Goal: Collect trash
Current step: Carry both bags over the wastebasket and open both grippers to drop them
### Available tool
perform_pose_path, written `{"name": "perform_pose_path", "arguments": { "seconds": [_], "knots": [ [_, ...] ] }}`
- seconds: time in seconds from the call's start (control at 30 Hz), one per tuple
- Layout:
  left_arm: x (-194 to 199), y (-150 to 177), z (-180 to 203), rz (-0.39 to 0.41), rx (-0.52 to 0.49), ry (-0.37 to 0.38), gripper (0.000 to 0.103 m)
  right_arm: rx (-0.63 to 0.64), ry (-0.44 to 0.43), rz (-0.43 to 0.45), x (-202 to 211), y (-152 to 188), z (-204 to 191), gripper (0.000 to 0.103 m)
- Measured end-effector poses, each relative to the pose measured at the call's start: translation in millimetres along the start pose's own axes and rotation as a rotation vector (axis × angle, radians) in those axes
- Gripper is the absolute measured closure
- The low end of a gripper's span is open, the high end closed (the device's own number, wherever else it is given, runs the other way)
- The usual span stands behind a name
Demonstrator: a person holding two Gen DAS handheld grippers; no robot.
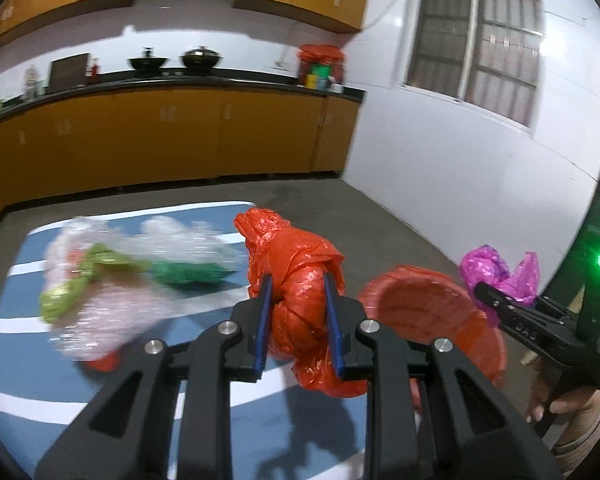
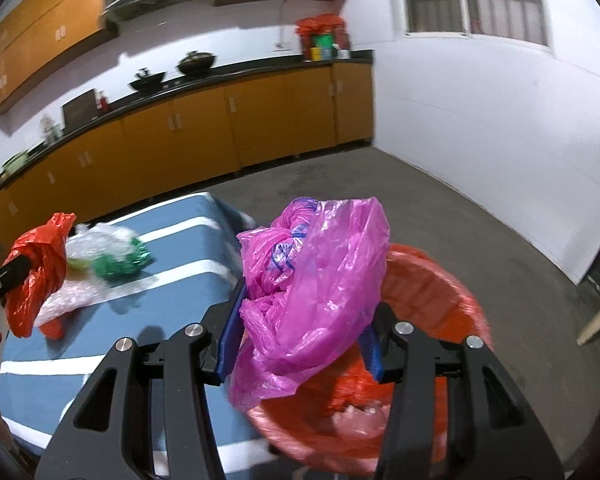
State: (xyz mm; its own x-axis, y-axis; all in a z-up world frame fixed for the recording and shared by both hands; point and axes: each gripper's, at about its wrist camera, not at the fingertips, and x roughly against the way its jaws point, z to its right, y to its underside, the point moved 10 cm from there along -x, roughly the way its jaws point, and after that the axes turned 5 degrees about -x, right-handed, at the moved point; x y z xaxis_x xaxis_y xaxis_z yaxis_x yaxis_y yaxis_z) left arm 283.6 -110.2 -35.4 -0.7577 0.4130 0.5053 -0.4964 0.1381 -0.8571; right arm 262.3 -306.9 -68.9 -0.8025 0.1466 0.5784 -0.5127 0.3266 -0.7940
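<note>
- Left gripper [image 1: 296, 300]: jaws pinch a crumpled orange bag [image 1: 300, 280] above the striped blue bench [image 1: 32, 380].
- Right gripper [image 2: 300, 332]: jaws pinch a pink bag [image 2: 320, 280] over the orange basket [image 2: 440, 292].
- Only the right wrist view shows trash lying inside the basket.

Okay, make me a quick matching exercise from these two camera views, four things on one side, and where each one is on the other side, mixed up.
Things:
1. orange bag
2. pink bag
3. green wrapper
4. orange basket

Places:
A. lying on the blue striped cloth
B. held in the left gripper
C. on the floor beside the cloth
D. held in the right gripper

Pairs: 1-B, 2-D, 3-A, 4-C
</note>
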Motion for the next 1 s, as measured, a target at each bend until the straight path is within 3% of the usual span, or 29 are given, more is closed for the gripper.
{"name": "perform_pose_path", "arguments": {
  "seconds": [0.2,0.43,1.0],
  "knots": [
    [-32,-1,62,-0.029,-0.045,0.111,0.078,-0.059,0.046,0.001,3,-4,40,0.053],
    [-65,9,113,-0.075,-0.085,0.198,0.078,-0.098,0.058,-0.003,2,-4,60,0.053],
    [-112,22,139,-0.142,-0.117,0.248,0.075,-0.131,0.028,0.011,0,-8,70,0.049]
  ]
}}
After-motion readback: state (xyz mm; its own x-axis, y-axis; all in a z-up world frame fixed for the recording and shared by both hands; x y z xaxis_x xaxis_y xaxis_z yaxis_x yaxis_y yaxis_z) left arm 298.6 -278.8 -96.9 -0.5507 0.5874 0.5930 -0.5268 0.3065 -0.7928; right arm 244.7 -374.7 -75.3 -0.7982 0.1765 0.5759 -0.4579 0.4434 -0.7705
